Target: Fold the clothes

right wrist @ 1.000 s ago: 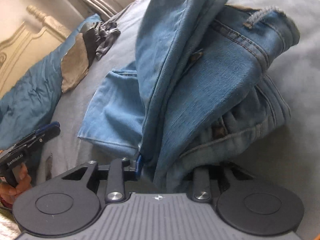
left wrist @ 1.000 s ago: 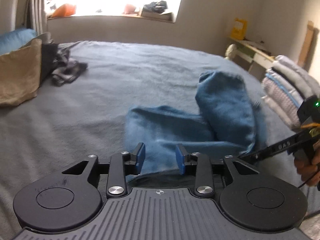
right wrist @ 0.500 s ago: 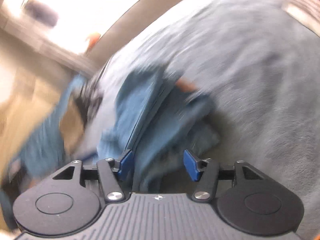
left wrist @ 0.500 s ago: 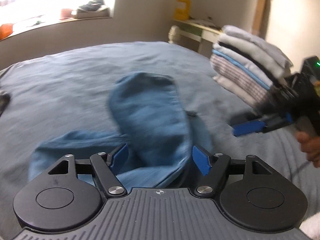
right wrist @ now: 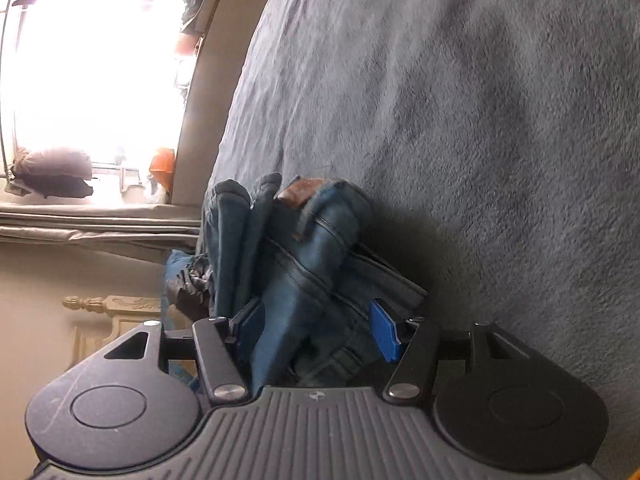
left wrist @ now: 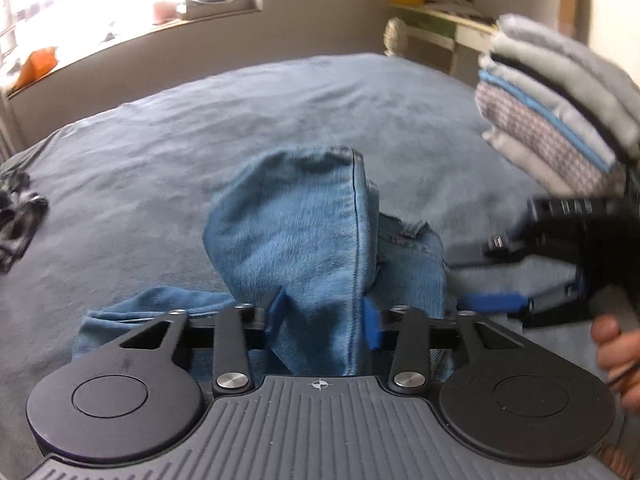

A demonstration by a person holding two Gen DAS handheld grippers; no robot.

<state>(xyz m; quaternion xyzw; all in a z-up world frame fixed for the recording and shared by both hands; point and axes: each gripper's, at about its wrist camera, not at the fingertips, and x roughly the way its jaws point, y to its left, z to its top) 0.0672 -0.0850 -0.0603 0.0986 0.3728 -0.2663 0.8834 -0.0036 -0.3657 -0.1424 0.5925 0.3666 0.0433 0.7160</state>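
- The jeans [left wrist: 304, 232] lie bunched on the bed [left wrist: 160, 140], which has a grey-blue cover, and a part of them rises as a folded hump in front of the left wrist camera.
- The left gripper [left wrist: 325, 314] has its jaws spread, with 1 blue pad on each side of the denim hump; the cloth sits between them, but I cannot tell if the pads touch it.
- A flatter part of the jeans spreads to the left on the bed, under the left arm of this gripper.
- The right gripper [right wrist: 316, 328] also has its jaws spread, and the thick, folded end of the jeans [right wrist: 304, 248] with a brown patch lies between its 2 pads.
- In the left wrist view the right gripper [left wrist: 496, 276] shows at the right edge, close beside the jeans and low over the bed, with a hand [left wrist: 618, 344] on its handle.
- A stack of folded clothes [left wrist: 560, 112] is at the far right, behind this gripper.
- A dark crumpled garment [left wrist: 16, 216] lies at the left edge of the bed, well apart from the jeans.
- A window sill [left wrist: 132, 32] with shoes on it runs behind the bed.
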